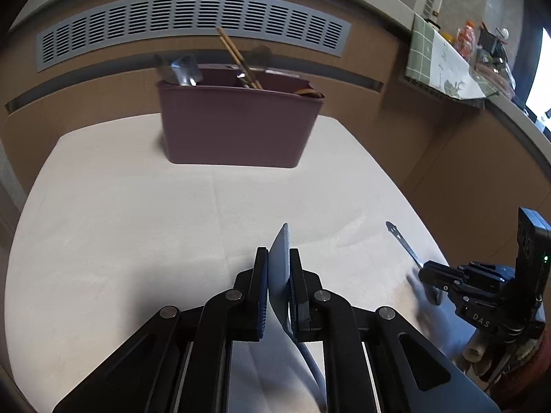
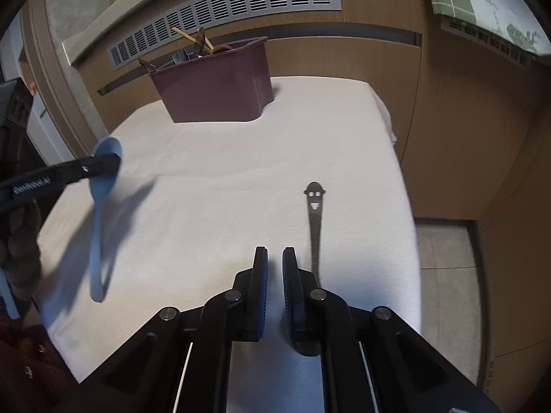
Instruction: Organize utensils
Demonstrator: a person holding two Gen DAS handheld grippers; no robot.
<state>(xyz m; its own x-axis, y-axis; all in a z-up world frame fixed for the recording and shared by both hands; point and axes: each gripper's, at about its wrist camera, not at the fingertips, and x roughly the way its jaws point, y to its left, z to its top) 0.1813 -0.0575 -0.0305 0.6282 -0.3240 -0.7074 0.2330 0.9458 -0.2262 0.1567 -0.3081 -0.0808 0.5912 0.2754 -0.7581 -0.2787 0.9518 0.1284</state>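
The left gripper point(image 1: 279, 268) is clamping its two black fingers on the bowl of a pale blue plastic spoon point(image 1: 279, 258); in the right wrist view that spoon point(image 2: 100, 206) is hanging clear of the white cloth-covered table point(image 2: 224, 172), bowl uppermost between the pads and handle pointing down, its shadow lying on the cloth beside it. The right gripper point(image 2: 274, 261) is showing a narrow gap between its blue-padded fingers with nothing between them, only cloth showing through; it is hovering low over the table, and just beside its right finger a flat grey metal utensil with a smiling face cut into its handle end point(image 2: 314, 220) is lying on the cloth, its far end hidden under the finger. Farther off, near the table's back edge, a dark maroon plastic utensil holder point(image 1: 237, 124) is standing upright; wooden chopsticks point(image 1: 237, 58) and metal cutlery point(image 1: 182, 70) are sticking out of it; behind it, a grey slotted vent point(image 1: 193, 24) is running along the brown panelled wall.
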